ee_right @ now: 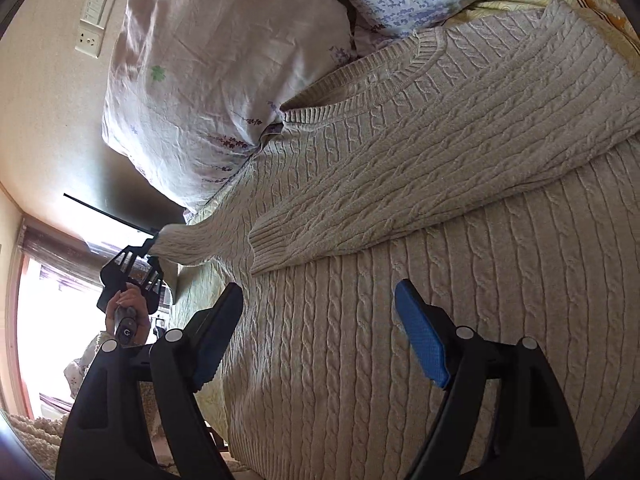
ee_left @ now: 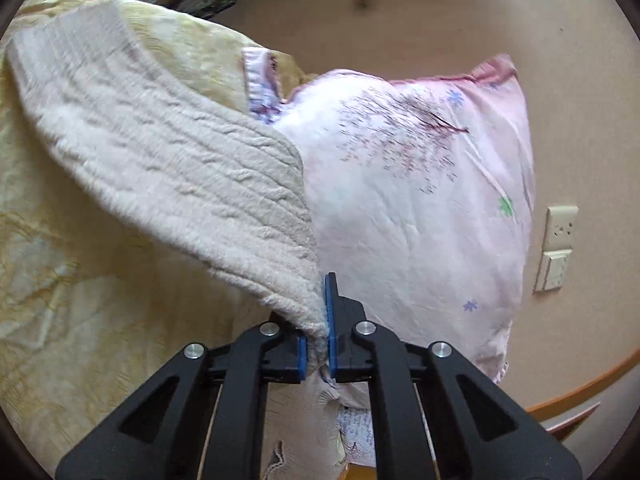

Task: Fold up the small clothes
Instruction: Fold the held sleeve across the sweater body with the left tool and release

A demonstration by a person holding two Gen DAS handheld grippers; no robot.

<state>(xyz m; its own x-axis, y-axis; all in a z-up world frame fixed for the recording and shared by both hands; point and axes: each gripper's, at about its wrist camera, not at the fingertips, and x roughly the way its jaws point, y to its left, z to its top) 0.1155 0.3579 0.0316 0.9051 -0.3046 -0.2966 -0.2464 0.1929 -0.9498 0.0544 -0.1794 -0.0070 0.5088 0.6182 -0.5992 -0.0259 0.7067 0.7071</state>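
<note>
I'm mid sleeve-fold: my left gripper (ee_left: 318,344) is clenched on the sweater (ee_right: 400,280) cuff at lower centre, sleeve lifted. My right gripper (ee_right: 320,332) hangs released over the sweater's body, which fills the frame's middle on the bed. Next I'd lay that sleeve across the chest

A home bedroom. A bed with a pale yellow bedsheet (ee_left: 80,280) is stretching out ahead of the left claw, with a pink floral pillow (ee_left: 420,200) leaning against a beige wall (ee_left: 440,8). Wall sockets and switches (ee_left: 558,248) are sitting right of the claw. Daylight is coming through a curtained window (ee_right: 60,280).
</note>
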